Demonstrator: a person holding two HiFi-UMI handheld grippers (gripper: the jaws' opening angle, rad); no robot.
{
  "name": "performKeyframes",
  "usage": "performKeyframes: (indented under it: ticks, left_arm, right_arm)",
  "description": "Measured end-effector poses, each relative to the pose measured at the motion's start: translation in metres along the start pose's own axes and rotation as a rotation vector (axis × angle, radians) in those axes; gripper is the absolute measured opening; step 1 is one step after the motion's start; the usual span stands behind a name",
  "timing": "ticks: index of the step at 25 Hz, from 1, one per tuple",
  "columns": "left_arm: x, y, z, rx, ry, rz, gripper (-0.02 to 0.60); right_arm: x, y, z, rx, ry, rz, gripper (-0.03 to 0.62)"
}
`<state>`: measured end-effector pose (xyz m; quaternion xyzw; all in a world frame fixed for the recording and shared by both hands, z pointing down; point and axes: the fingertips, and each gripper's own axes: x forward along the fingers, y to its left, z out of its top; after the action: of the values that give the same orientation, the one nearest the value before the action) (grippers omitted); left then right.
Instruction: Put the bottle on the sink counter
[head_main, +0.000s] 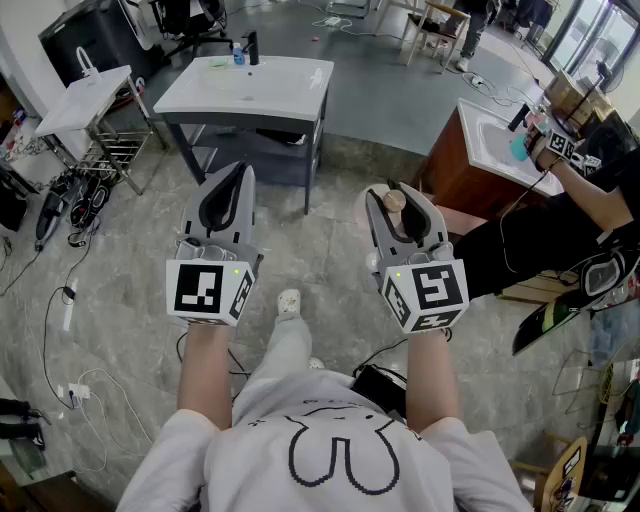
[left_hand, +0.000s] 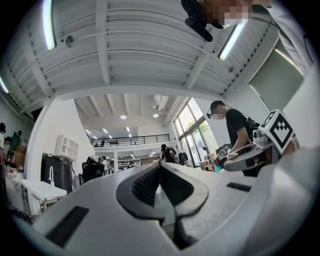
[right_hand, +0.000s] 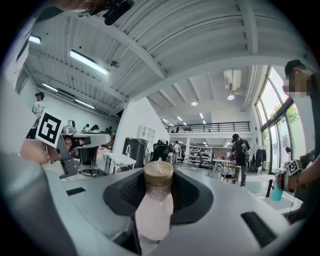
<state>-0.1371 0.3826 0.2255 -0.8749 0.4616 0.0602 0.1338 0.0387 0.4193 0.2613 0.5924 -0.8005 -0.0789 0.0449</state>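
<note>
Carriage of the bottle (head_main: 395, 202) is the step in hand, judging by the head view. The person stands on the grey floor (head_main: 330, 180) with both tools held out in front. The white sink counter (head_main: 290, 78) sits well apart from them, at the upper centre of the frame. The right hand-held gripper (head_main: 388, 192), right of centre, shows the bottle's brown cap between its jaws. The left hand-held gripper (head_main: 240, 175), left of centre, carries nothing. Another white basin stand (head_main: 85, 100) is at the upper left and a wood-fronted sink (head_main: 490, 140) at the upper right, where another person (head_main: 560, 215) works. The counter straight ahead looks the likeliest goal, though that is a guess.

In the left gripper view the jaws are pressed together. Their tips meet at mid-frame with nothing between them.

In the right gripper view the jaws pinch the bottle's pale pinkish body. It seems to lie along the jaws, cap toward the tips, at the frame's centre.

The next move, as I judge it, is to walk forward to the counter and bring the bottle over bare tabletop beside the basin — clear of the tap (head_main: 252, 47) at the back edge. The wrist then has to tip so the base goes down first, the bottle is lowered until it rests flat, and only then do the jaws spread.
</note>
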Motion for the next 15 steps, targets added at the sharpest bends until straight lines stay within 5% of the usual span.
performKeyframes:
  ticks: [15]
  left_arm:
    - [0.089, 0.062, -0.037, -0.012, -0.001, 0.018, 0.011]
  right_arm:
    - [0.101, -0.036, -0.013, 0.017, 0.007, -0.003, 0.147]
